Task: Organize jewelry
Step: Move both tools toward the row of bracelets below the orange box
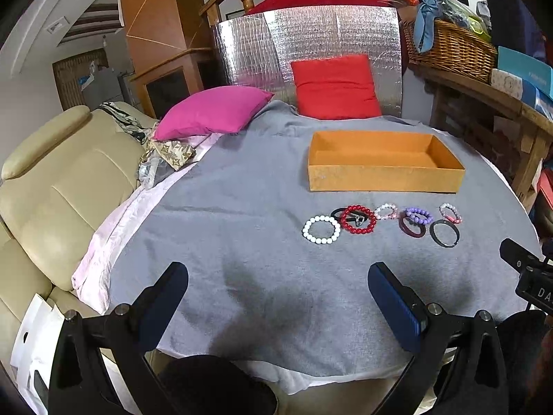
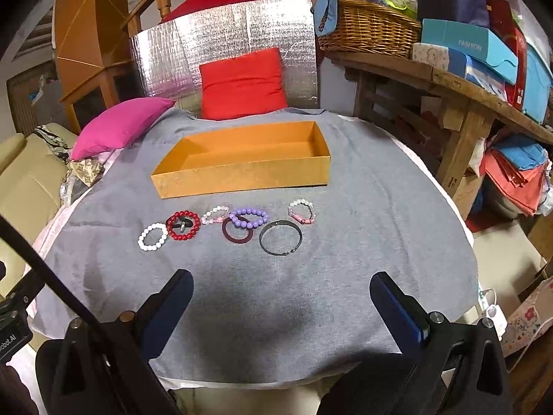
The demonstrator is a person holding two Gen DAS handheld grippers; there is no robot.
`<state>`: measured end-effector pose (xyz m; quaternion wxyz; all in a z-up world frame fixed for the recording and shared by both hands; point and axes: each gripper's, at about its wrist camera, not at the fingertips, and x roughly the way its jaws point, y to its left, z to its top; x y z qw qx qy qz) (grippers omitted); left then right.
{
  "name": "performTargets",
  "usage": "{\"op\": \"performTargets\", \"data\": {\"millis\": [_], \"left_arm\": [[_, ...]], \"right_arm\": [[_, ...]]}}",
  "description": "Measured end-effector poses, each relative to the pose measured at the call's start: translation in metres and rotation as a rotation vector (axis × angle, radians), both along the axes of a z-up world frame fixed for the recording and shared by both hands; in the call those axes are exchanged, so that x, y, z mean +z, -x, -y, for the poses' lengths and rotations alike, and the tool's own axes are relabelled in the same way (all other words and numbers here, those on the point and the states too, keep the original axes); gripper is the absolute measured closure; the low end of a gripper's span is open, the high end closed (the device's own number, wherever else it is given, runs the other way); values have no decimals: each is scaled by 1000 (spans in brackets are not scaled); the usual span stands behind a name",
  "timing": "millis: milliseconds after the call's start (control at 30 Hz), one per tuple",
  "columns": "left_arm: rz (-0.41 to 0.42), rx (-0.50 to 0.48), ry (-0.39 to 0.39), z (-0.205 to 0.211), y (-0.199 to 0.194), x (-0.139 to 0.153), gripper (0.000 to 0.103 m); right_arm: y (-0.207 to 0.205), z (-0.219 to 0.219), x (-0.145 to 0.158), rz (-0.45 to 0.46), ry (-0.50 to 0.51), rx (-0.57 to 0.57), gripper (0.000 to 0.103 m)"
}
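Several bracelets lie in a row on the grey cloth (image 1: 242, 207): white beads (image 1: 321, 229) (image 2: 152, 237), red beads (image 1: 357, 219) (image 2: 183, 224), pale pink beads (image 2: 216, 215), purple beads (image 1: 419, 215) (image 2: 248, 218), a dark red ring (image 2: 236, 231), a black bangle (image 1: 444, 232) (image 2: 280, 238) and a pink-white one (image 2: 301, 211). Behind them stands an empty orange box (image 1: 382, 176) (image 2: 242, 178). My left gripper (image 1: 276, 287) is open, well short of the row. My right gripper (image 2: 280, 288) is open too, nothing between its fingers.
A magenta pillow (image 1: 211, 112) and a red pillow (image 1: 335, 84) lean at the cloth's far edge against a silver foil panel (image 2: 224, 45). A cream sofa (image 1: 52, 186) is on the left. A wooden shelf (image 2: 449, 83) with a wicker basket (image 2: 369, 27) and boxes stands right.
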<state>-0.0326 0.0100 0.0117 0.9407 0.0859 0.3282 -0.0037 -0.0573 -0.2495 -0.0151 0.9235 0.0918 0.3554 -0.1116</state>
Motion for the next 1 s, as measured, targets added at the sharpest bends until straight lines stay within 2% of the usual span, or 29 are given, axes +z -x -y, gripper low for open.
{"op": "performTargets", "data": {"millis": [767,933,1000], "left_arm": [[-22,-18,0,8,-19,-10,0],[-70,-66,70,8,-41,-27,0],[-97,-87,100,7,-53,-37,0]], "right_arm": [[-19,10,-8,-8,-28,-1,0],[-29,23,-17,-17,-74,31,0],[-37,32,-23,-6,-118,86,0]]}}
